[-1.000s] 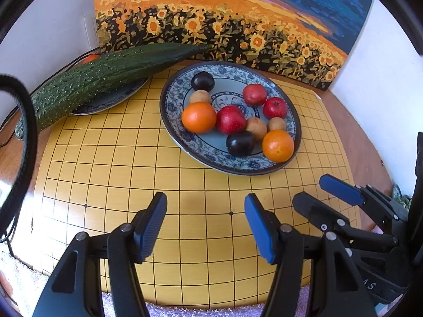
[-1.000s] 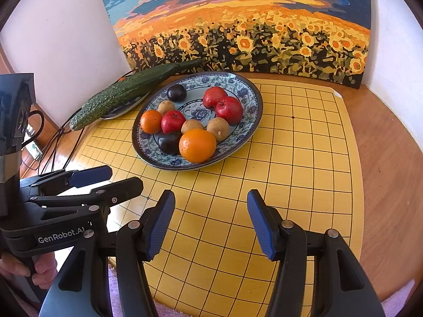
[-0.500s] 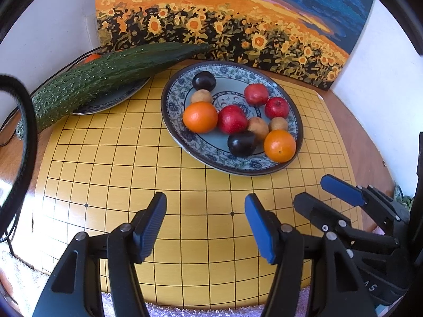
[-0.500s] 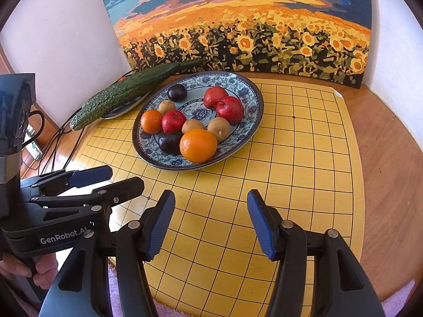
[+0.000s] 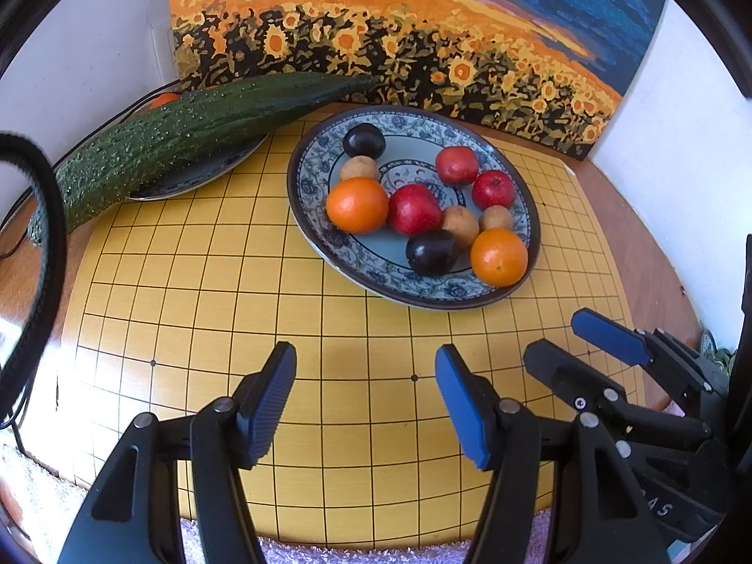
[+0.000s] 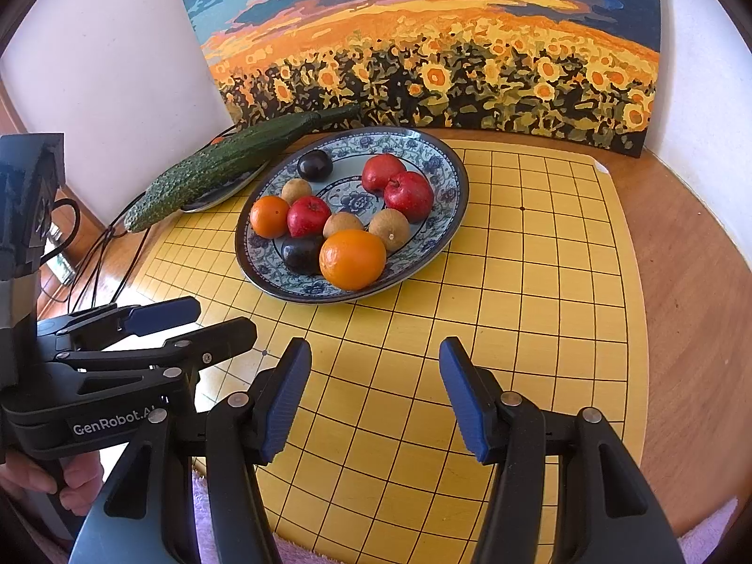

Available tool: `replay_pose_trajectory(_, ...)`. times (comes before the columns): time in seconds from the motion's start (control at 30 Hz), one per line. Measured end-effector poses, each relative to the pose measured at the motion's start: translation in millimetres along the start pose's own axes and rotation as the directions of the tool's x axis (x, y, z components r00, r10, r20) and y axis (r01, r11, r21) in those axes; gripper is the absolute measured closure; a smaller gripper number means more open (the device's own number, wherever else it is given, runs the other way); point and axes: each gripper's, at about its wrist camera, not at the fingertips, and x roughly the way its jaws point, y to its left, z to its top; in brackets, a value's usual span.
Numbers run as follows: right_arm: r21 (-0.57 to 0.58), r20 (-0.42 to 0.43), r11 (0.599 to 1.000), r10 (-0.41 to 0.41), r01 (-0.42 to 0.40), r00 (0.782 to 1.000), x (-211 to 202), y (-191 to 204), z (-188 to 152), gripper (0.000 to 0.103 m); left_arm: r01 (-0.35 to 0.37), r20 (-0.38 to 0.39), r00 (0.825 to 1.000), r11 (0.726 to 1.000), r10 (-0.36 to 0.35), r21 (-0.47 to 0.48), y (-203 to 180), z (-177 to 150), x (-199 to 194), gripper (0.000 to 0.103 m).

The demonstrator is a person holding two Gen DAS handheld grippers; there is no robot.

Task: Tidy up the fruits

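Note:
A blue-patterned plate [image 5: 310, 174] [image 6: 446, 174] rests on a yellow gridded board [image 5: 211, 282] [image 6: 540, 282] and holds two oranges [image 5: 357, 204] [image 6: 352, 258], red apples [image 5: 414, 209] [image 6: 409, 195], dark plums [image 5: 431, 252] [image 6: 303, 254] and brown kiwis [image 5: 460, 224] [image 6: 389, 229]. My left gripper [image 5: 365, 376] hovers open over the board's near part, nothing between its fingers. My right gripper [image 6: 375, 371] also stands open and empty, short of the plate. Each gripper shows beside the other in the opposite view.
A long dark green gourd [image 5: 188, 136] [image 6: 225, 164] lies across a smaller plate [image 5: 207, 178] at the back left, an orange fruit [image 5: 162, 99] behind it. A sunflower painting [image 5: 399, 37] leans on the wall. Cables [image 6: 98, 254] trail at the left. The brown table [image 6: 695, 305] runs right.

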Motion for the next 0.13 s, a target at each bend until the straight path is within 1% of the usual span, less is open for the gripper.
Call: replay_pose_trajectory(0.13, 0.003, -0.001, 1.0, -0.001, 0.001, 1.0, 0.1, 0.7, 0.6, 0.045, -0.001, -0.003, 1.0, 1.0, 0.001, -0.005, 0.6, -1.0, -0.4, 0.038)
